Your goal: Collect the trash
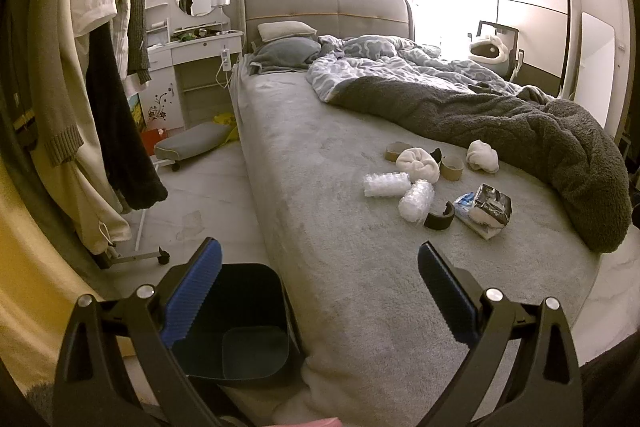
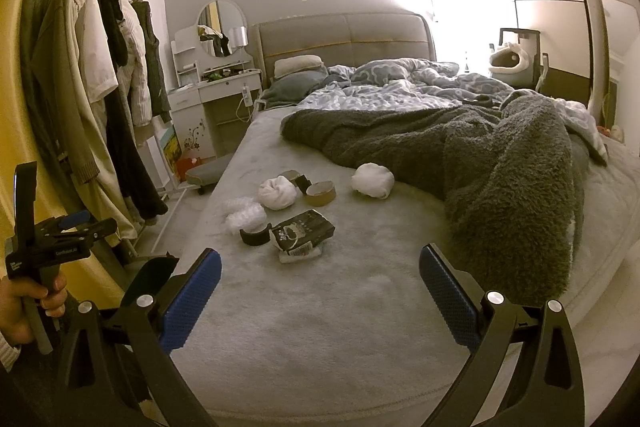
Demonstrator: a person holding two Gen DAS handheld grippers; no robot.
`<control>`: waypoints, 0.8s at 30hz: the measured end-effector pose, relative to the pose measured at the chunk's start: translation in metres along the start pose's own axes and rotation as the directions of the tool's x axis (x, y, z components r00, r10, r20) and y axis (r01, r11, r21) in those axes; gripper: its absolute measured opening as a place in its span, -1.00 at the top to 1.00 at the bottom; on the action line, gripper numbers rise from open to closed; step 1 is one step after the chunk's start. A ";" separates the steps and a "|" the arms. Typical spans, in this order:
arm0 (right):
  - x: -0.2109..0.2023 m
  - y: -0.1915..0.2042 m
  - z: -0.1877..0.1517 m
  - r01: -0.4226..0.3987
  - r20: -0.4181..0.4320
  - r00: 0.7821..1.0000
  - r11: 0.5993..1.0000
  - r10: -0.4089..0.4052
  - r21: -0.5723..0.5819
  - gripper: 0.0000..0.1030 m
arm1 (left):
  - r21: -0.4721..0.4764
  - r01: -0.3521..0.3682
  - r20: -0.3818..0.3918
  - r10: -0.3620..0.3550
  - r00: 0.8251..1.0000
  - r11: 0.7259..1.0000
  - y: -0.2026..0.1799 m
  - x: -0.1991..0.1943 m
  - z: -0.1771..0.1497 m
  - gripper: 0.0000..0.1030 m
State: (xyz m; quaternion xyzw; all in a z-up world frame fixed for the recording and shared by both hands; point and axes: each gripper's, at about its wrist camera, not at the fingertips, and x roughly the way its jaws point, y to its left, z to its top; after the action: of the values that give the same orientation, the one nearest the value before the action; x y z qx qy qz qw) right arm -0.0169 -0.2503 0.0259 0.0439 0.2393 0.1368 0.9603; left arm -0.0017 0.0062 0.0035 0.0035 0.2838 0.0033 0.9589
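Note:
Trash lies on the grey bed (image 1: 340, 227): two bubble-wrap rolls (image 1: 386, 184) (image 2: 245, 215), cardboard tape cores (image 1: 452, 167) (image 2: 320, 193), a black curved piece (image 1: 439, 219) (image 2: 255, 235), a crumpled black-and-white wrapper (image 1: 490, 209) (image 2: 303, 229), and two balled white items (image 1: 418, 164) (image 2: 372, 179). A dark bin (image 1: 240, 331) stands on the floor at the bed's near left corner. My left gripper (image 1: 320, 267) is open and empty above the bin and bed edge. My right gripper (image 2: 320, 267) is open and empty over the bed's foot; the left gripper also shows at the left of the right wrist view (image 2: 72, 227).
A dark fleece blanket (image 2: 500, 163) and patterned duvet (image 1: 400, 59) cover the bed's right side. A clothes rack on wheels (image 1: 100, 87) stands left. A white dressing table (image 1: 192, 43) and low stool (image 1: 192, 143) sit by the headboard.

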 end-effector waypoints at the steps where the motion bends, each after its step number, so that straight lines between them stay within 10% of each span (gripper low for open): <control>1: -0.001 0.000 0.000 0.000 0.000 1.000 1.000 0.000 -0.001 -0.94 | 0.000 0.000 0.001 0.000 1.000 1.000 0.000 0.000 0.000 -0.94; 24: 0.000 0.001 0.000 0.000 -0.001 1.000 1.000 0.000 -0.001 -0.94 | 0.004 -0.001 -0.002 0.001 1.000 1.000 0.001 0.001 -0.003 -0.94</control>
State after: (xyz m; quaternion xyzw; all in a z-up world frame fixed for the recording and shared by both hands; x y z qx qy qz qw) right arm -0.0170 -0.2489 0.0258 0.0432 0.2396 0.1370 0.9602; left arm -0.0024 0.0069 0.0004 0.0053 0.2849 0.0033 0.9585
